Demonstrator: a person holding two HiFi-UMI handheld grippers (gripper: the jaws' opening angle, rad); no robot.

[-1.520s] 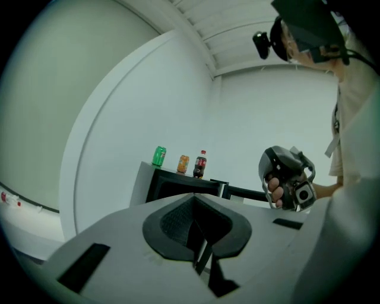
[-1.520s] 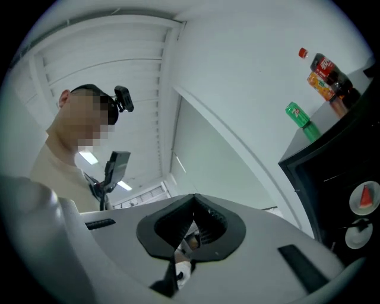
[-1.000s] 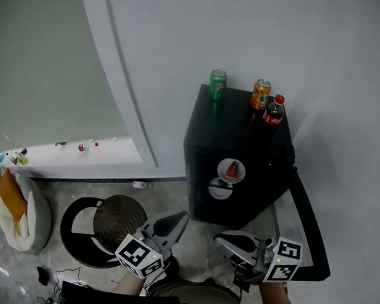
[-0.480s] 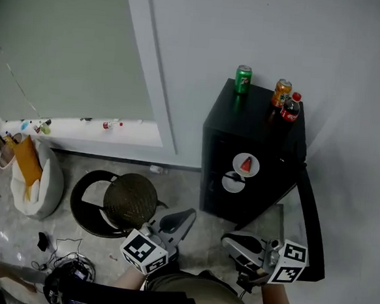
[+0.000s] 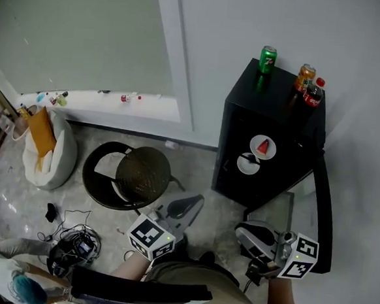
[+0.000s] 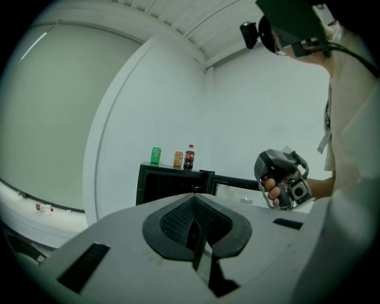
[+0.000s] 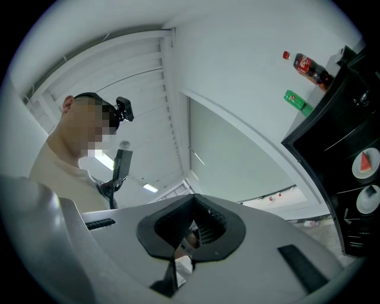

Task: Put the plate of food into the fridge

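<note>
The black fridge (image 5: 290, 133) stands against the wall with its door (image 5: 323, 211) swung open to the right. Inside it, a white plate with a red slice of food (image 5: 263, 146) sits above a second white plate (image 5: 248, 164); the right gripper view shows both, the plate with the slice (image 7: 365, 163) uppermost. My left gripper (image 5: 197, 200) is shut and empty, pointing toward the fridge from well short of it. My right gripper (image 5: 239, 229) is also shut and empty, near the open door. In the left gripper view the right gripper (image 6: 281, 177) shows in a hand.
A green can (image 5: 268, 58), an orange can (image 5: 305, 77) and a cola bottle (image 5: 314, 92) stand on the fridge top. A round stool (image 5: 142, 170) in a black ring sits left of the fridge. A white bag (image 5: 46, 153), floor cables (image 5: 70, 257) and another person (image 5: 0, 277) are at left.
The head view has swung, so the fridge now sits further right and the stool and floor at left show more. Both grippers stay shut and have shifted slightly right.
</note>
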